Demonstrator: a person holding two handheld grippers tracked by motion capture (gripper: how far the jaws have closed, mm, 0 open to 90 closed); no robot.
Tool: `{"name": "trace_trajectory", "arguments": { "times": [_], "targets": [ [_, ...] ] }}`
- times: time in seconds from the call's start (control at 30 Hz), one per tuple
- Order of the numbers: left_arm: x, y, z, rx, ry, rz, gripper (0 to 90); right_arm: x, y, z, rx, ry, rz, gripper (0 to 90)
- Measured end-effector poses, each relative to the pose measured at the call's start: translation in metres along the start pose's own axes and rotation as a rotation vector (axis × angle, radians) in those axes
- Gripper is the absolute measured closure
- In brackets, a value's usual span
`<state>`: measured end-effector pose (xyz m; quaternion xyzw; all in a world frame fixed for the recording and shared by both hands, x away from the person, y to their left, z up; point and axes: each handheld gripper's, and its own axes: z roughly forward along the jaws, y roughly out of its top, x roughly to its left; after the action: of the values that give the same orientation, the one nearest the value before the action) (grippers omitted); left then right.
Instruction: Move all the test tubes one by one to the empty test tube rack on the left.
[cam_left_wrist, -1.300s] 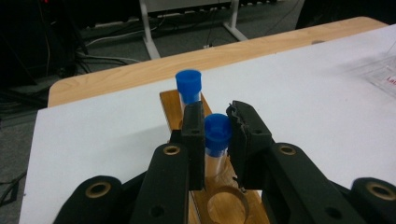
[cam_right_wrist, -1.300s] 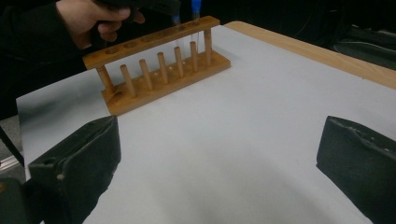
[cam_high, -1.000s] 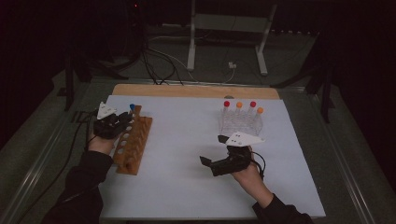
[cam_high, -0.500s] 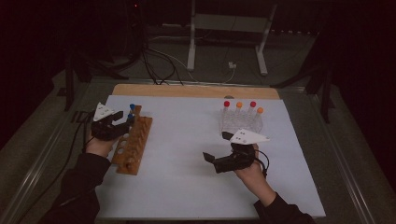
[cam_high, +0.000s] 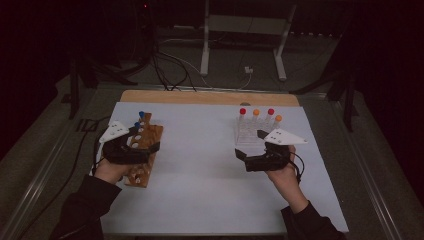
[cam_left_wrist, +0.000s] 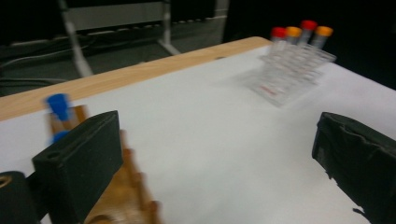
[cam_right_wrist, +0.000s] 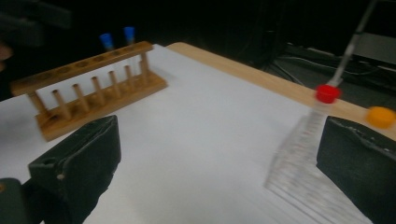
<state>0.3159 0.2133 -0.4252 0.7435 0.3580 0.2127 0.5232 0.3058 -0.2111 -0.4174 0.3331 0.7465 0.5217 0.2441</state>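
Wooden rack (cam_high: 142, 152) sitting left on the desk (cam_high: 200, 165), holding two blue-capped tubes (cam_high: 139, 120) at its far end. My left fingers (cam_high: 145, 143) have just been opening over it, empty. Right fingers (cam_high: 250, 150) gaping empty beside the clear rack (cam_high: 250, 131), which is holding four red- and orange-capped tubes (cam_high: 256, 113).

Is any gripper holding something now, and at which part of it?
Nothing is held. The left gripper has just been opening, with nothing between its jaws; the right gripper is open too.

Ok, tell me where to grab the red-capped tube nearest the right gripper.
Grip the red-capped tube just under its cap, coming from above with the right gripper. It stands upright in the clear rack, whose walls cover its lower body, and the orange-capped tube stands close beside it.
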Motion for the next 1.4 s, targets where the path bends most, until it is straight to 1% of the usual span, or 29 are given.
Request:
{"name": "trace_trajectory", "arguments": {
  "times": [0.07,0.1,0.17,0.2,0.23,0.27,0.3,0.37,0.4,0.43,0.47,0.53,0.57,0.63,0.67,0.7,0.8,0.83,0.9,0.93,1.0,1.03,1.1,1.13,1.17,1.2,1.27,1.37,1.4],
  "targets": [
    [-0.008,-0.002,0.002,0.007,-0.022,0.012,2.1,-0.007,0.001,-0.004,-0.005,-0.025,0.005,0.0],
    [-0.011,-0.003,0.002,0.009,-0.044,0.019,2.1,-0.01,0.002,-0.005,-0.007,-0.036,0.008,0.0],
    [-0.017,-0.005,0.004,0.009,-0.073,0.018,2.1,-0.017,0.003,-0.009,-0.014,-0.06,0.012,0.0],
    [-0.02,-0.006,0.005,0.014,-0.088,0.026,2.1,-0.02,0.003,-0.01,-0.015,-0.072,0.016,0.0],
    [-0.023,-0.007,0.006,0.019,-0.093,0.03,2.0,-0.023,0.003,-0.011,-0.016,-0.087,0.017,0.0],
    [-0.026,-0.008,0.007,0.022,-0.112,0.032,2.1,-0.026,0.003,-0.012,-0.019,-0.102,0.025,0.0],
    [-0.029,-0.009,0.009,0.027,-0.122,0.035,2.1,-0.029,0.003,-0.013,-0.023,-0.112,0.038,0.0],
    [-0.034,-0.01,0.011,0.036,-0.138,0.047,2.1,-0.035,0.002,-0.014,-0.022,-0.138,0.039,0.0],
    [-0.036,-0.011,0.013,0.039,-0.14,0.054,2.0,-0.037,0.002,-0.013,-0.018,-0.156,0.041,0.0],
    [-0.038,-0.013,0.014,0.042,-0.14,0.058,2.1,-0.04,0.002,-0.013,-0.012,-0.163,0.046,0.0],
    [-0.04,-0.014,0.015,0.042,-0.154,0.055,2.0,-0.042,0.001,-0.013,-0.012,-0.177,0.046,0.0],
    [-0.043,-0.016,0.016,0.049,-0.154,0.067,2.1,-0.047,-0.002,-0.012,-0.005,-0.199,0.054,0.0],
    [-0.045,-0.016,0.016,0.05,-0.167,0.067,2.1,-0.05,-0.003,-0.012,-0.003,-0.212,0.06,0.0],
    [-0.047,-0.017,0.016,0.046,-0.167,0.069,2.1,-0.056,-0.006,-0.011,-0.005,-0.243,0.065,3.2],
    [-0.048,-0.017,0.016,0.043,-0.175,0.068,2.1,-0.058,-0.007,-0.011,-0.009,-0.262,0.067,3.5],
    [-0.048,-0.016,0.015,0.042,-0.171,0.067,2.1,-0.061,-0.009,-0.011,-0.009,-0.279,0.073,4.4],
    [-0.05,-0.017,0.016,0.045,-0.167,0.079,2.1,-0.069,-0.014,-0.008,0.01,-0.321,0.084,7.0],
    [-0.05,-0.017,0.017,0.049,-0.174,0.079,2.1,-0.071,-0.016,-0.007,0.013,-0.334,0.089,9.2],
    [-0.052,-0.018,0.017,0.05,-0.172,0.082,2.1,-0.076,-0.02,-0.004,0.024,-0.368,0.094,14.8],
    [-0.052,-0.018,0.018,0.052,-0.178,0.082,2.1,-0.078,-0.021,-0.003,0.032,-0.38,0.101,15.5],
    [-0.053,-0.018,0.018,0.048,-0.174,0.085,2.1,-0.083,-0.025,0.001,0.046,-0.4,0.11,18.2],
    [-0.053,-0.018,0.018,0.049,-0.179,0.085,2.1,-0.085,-0.026,0.002,0.055,-0.406,0.115,19.9],
    [-0.053,-0.018,0.018,0.046,-0.173,0.085,2.1,-0.091,-0.029,0.006,0.071,-0.425,0.125,23.0],
    [-0.053,-0.018,0.018,0.046,-0.179,0.081,2.1,-0.093,-0.031,0.007,0.08,-0.428,0.132,26.4],
    [-0.053,-0.018,0.018,0.045,-0.173,0.082,2.1,-0.096,-0.033,0.009,0.088,-0.428,0.138,29.9],
    [-0.053,-0.018,0.018,0.045,-0.171,0.084,2.1,-0.098,-0.034,0.011,0.094,-0.437,0.145,31.3],
    [-0.053,-0.018,0.017,0.044,-0.172,0.086,2.1,-0.103,-0.036,0.014,0.107,-0.435,0.164,37.6],
    [-0.053,-0.018,0.017,0.04,-0.168,0.083,2.1,-0.109,-0.038,0.018,0.118,-0.435,0.189,43.9],
    [-0.053,-0.018,0.017,0.04,-0.172,0.081,2.1,-0.111,-0.038,0.02,0.126,-0.438,0.198,44.8]
  ]
}}
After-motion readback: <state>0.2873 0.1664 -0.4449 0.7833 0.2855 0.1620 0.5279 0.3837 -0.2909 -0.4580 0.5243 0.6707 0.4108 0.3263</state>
